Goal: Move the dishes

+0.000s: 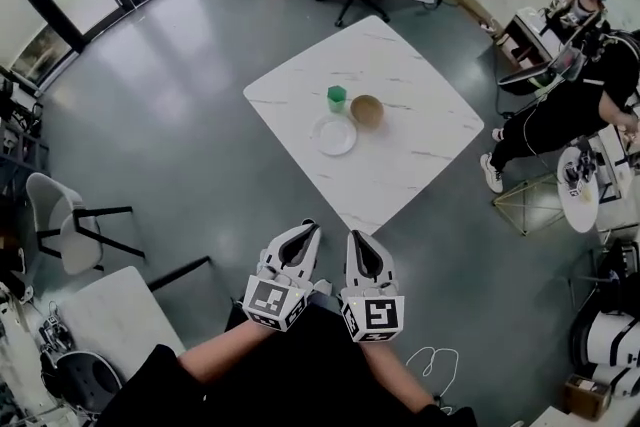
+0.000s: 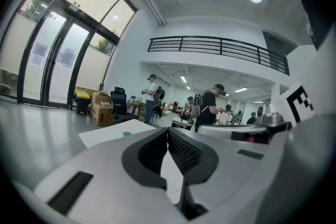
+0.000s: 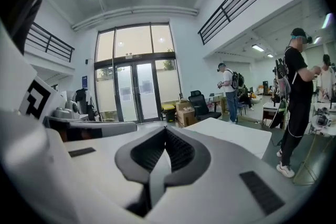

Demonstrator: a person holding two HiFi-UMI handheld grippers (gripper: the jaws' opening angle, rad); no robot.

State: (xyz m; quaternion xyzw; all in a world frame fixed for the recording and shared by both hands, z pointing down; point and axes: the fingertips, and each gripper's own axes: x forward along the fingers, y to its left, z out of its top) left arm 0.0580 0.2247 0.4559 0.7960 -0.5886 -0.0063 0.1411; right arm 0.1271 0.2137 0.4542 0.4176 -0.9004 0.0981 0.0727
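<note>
Approach step, I judge: the left gripper [image 1: 307, 229] and right gripper [image 1: 356, 238], both closed on nothing, must advance and part for the plate [image 1: 334, 135] and bowl [image 1: 367, 110] well ahead.

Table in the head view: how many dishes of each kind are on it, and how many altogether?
green cup: 1
brown bowl: 1
white plate: 1
Total: 3, grouped near the middle of the white table.
</note>
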